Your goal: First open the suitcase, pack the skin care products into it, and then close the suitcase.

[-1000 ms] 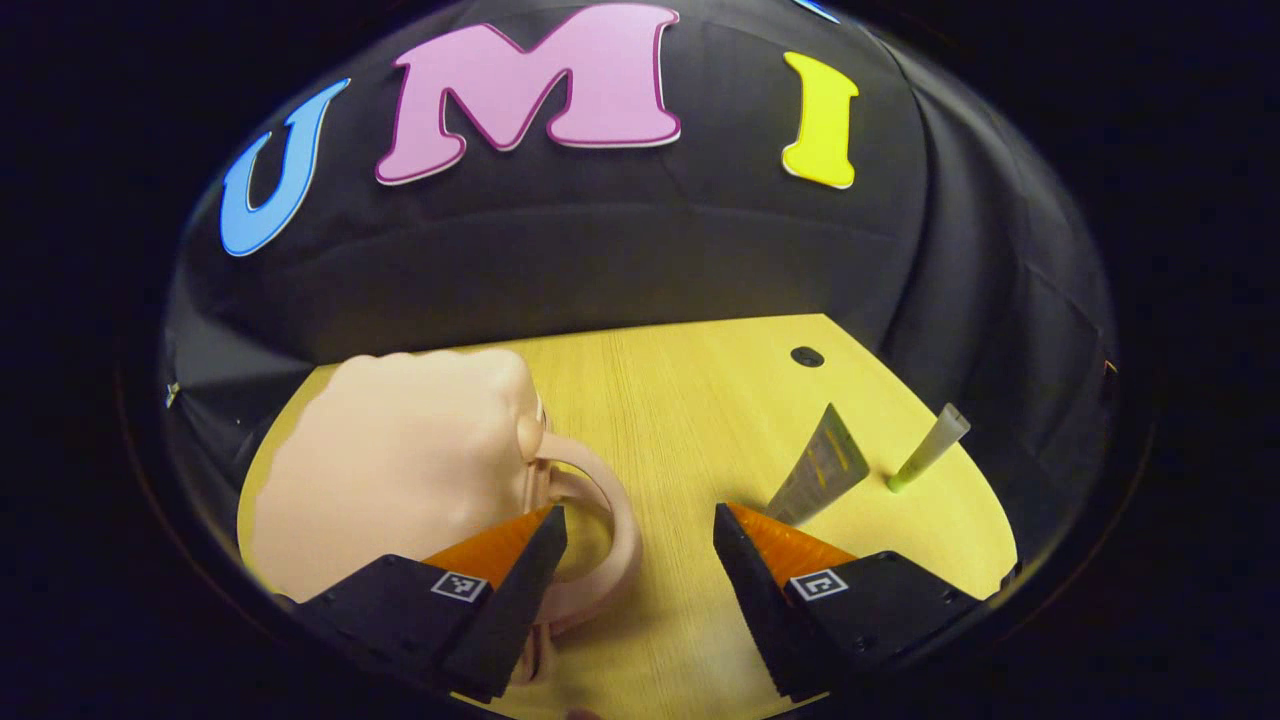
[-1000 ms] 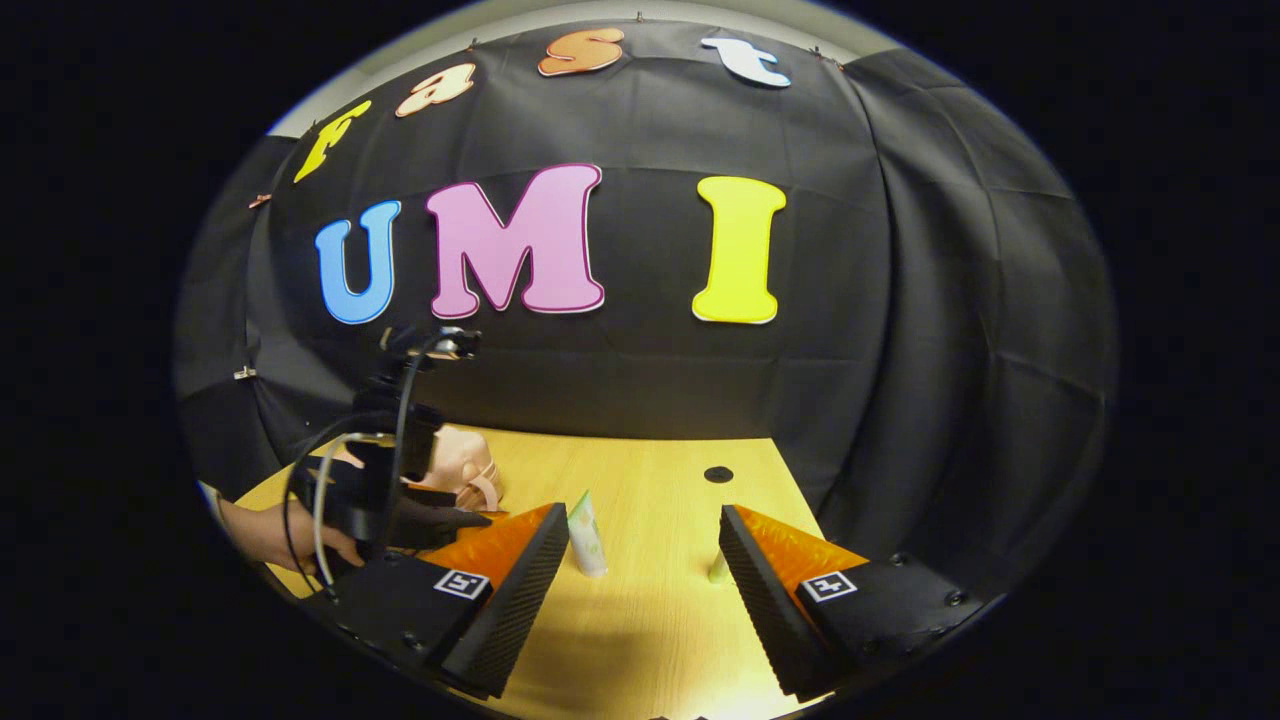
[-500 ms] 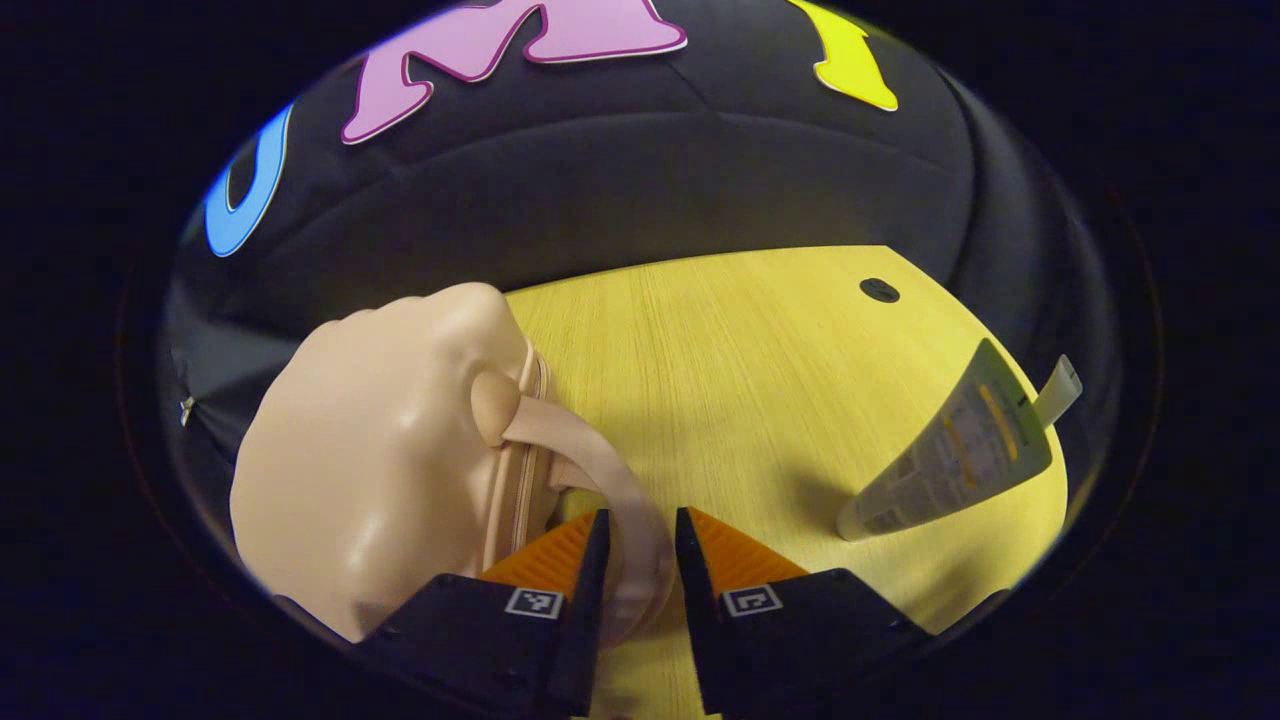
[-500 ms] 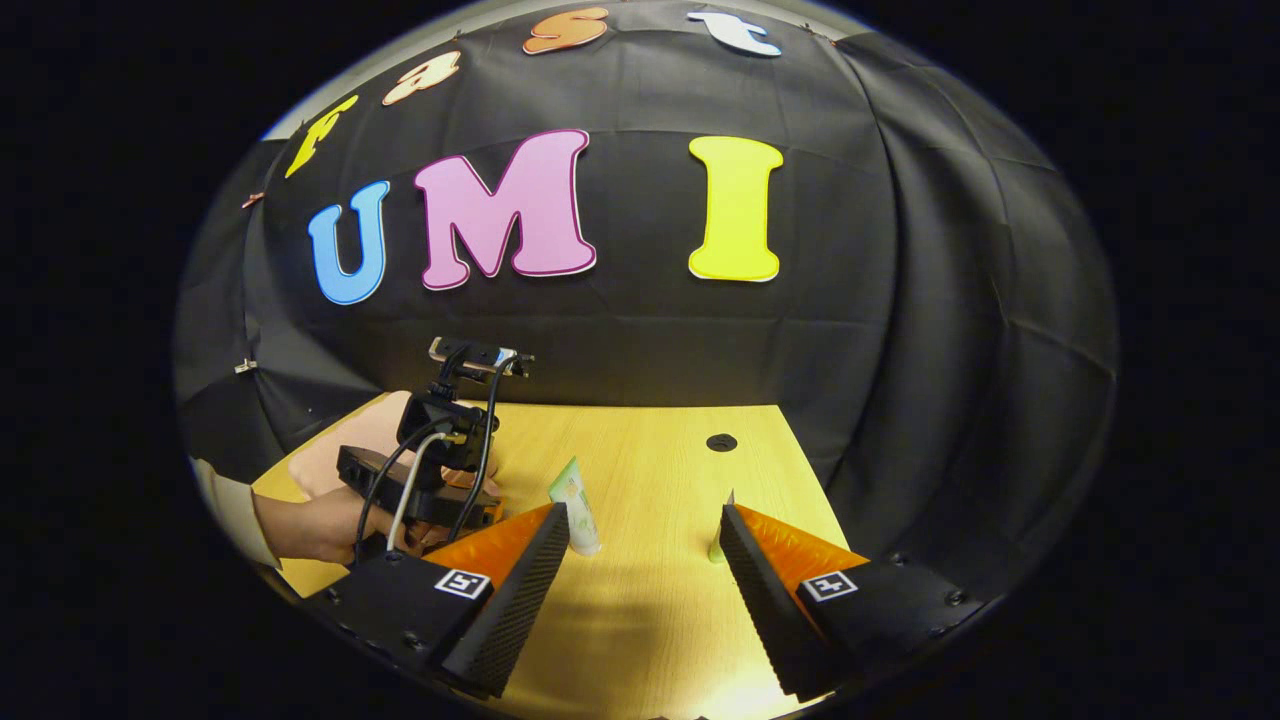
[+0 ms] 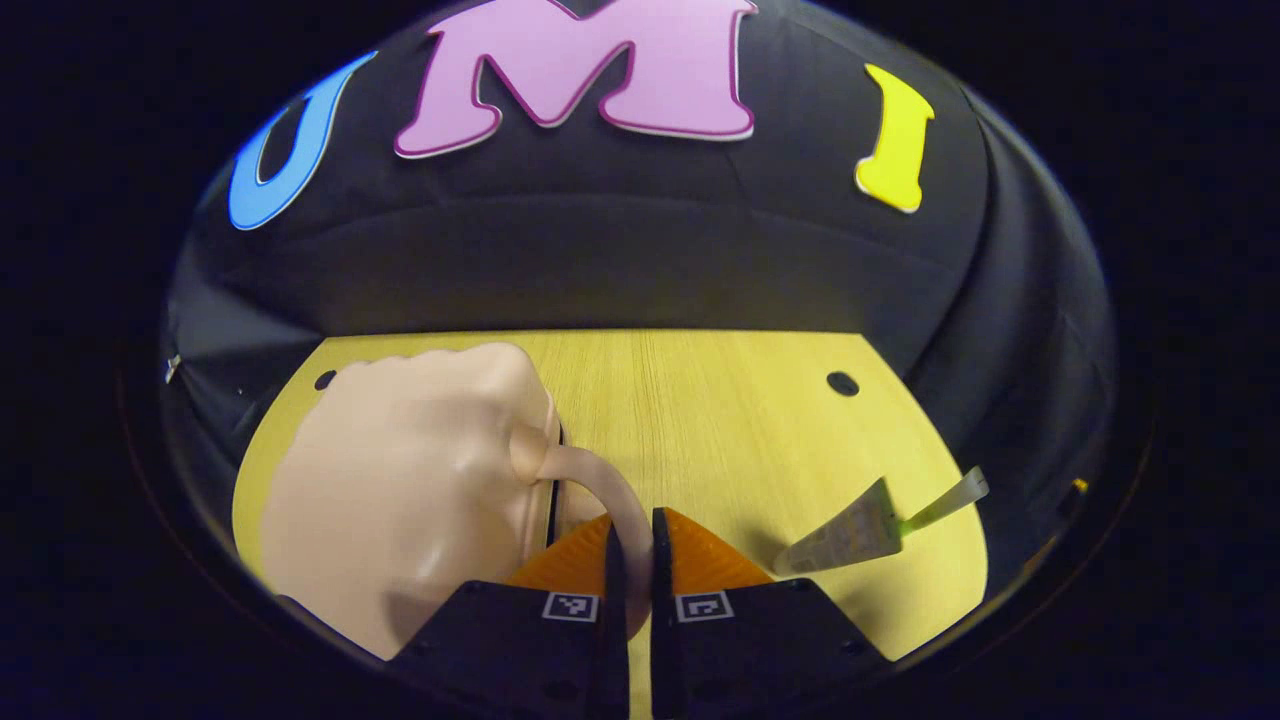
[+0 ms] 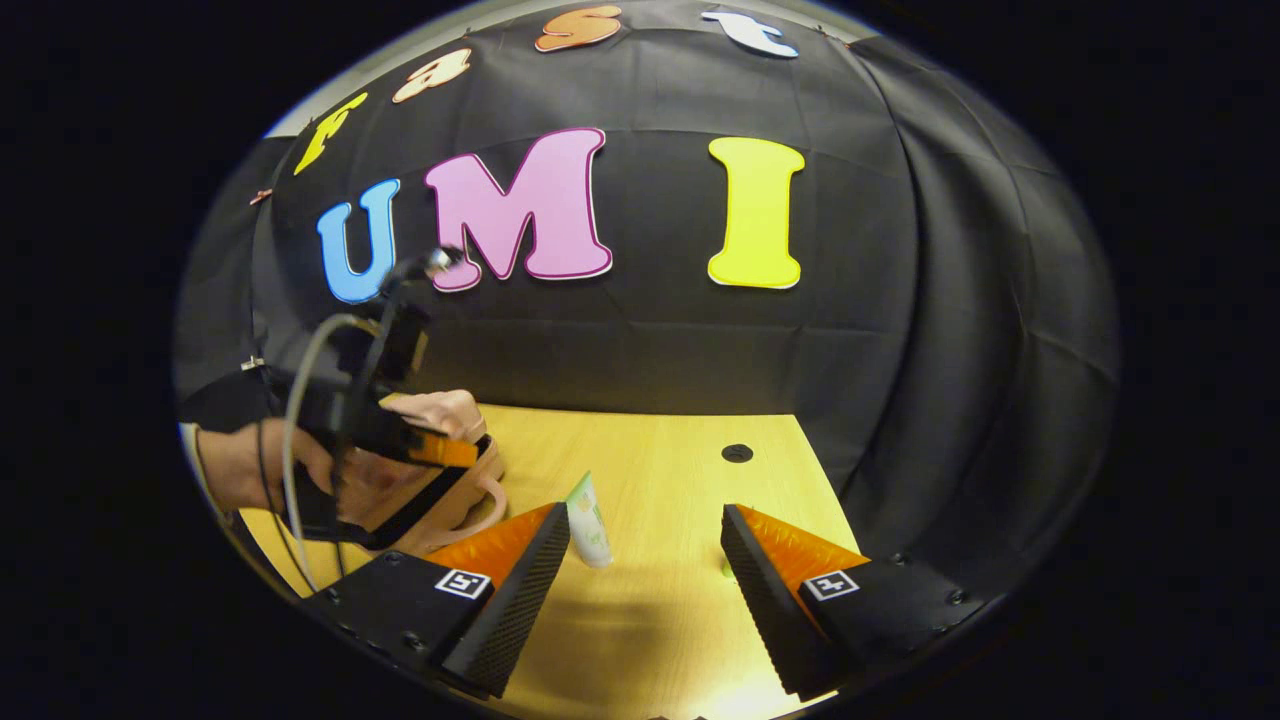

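A pale pink suitcase (image 5: 400, 490) lies at the table's left. My left gripper (image 5: 632, 565) is shut on its looped handle (image 5: 595, 478). A dark gap shows along the seam under the lid. In the right gripper view the lid (image 6: 440, 412) stands lifted off the lower shell (image 6: 440, 515), with a hand (image 6: 240, 470) holding the left gripper (image 6: 465, 455) there. A white-green tube (image 6: 590, 520) stands on its cap just beyond my right gripper (image 6: 645, 540), which is open and holds nothing. A thinner tube (image 5: 945, 498) stands beside a broad tube (image 5: 850, 528).
The wooden table (image 6: 660, 470) has a round cable hole (image 6: 737, 453) near its far right corner and another hole (image 5: 324, 380) at the far left. The black cloth wall runs close behind the far edge. Bare wood lies between the suitcase and the tubes.
My left gripper went from open beside the handle to shut on it, then rose, lifting the lid so a gap opened. The right gripper barely moved.
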Tool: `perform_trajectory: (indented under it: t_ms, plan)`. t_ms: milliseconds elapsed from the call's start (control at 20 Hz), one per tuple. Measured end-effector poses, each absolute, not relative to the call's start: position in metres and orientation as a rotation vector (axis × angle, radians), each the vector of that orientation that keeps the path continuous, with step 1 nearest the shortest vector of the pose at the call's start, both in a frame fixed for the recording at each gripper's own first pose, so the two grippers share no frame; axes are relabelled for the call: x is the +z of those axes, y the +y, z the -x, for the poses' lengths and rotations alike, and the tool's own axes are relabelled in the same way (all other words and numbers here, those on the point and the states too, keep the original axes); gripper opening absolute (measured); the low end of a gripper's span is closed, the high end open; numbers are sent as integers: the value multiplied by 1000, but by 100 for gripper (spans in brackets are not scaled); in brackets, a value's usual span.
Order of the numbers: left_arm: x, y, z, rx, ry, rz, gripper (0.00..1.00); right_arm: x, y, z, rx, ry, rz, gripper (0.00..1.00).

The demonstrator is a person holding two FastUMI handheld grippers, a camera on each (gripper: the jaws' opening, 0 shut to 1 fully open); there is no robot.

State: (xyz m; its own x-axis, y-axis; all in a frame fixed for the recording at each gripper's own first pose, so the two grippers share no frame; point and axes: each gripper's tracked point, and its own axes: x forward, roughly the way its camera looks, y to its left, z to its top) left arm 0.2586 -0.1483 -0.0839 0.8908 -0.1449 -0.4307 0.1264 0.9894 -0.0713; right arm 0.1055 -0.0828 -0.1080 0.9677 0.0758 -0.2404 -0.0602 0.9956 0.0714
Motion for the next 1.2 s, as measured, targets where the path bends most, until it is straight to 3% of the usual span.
perform_trajectory:
  t_ms: [300, 500, 900, 1200]
  plan:
    - [44, -6, -236, -85, 317, 52, 10, -103, -65, -110, 94, 241, -50, 97]
    - [74, 150, -241, 135, 256, -101, 13, -109, -57, -110, 99, 265, -37, 97]
    - [-22, 354, -294, 313, 320, 37, 13, -128, -39, -127, 43, 313, -29, 97]
    - [-120, 403, -322, 350, 431, 206, 13, -149, -45, -140, -56, 331, -7, 98]
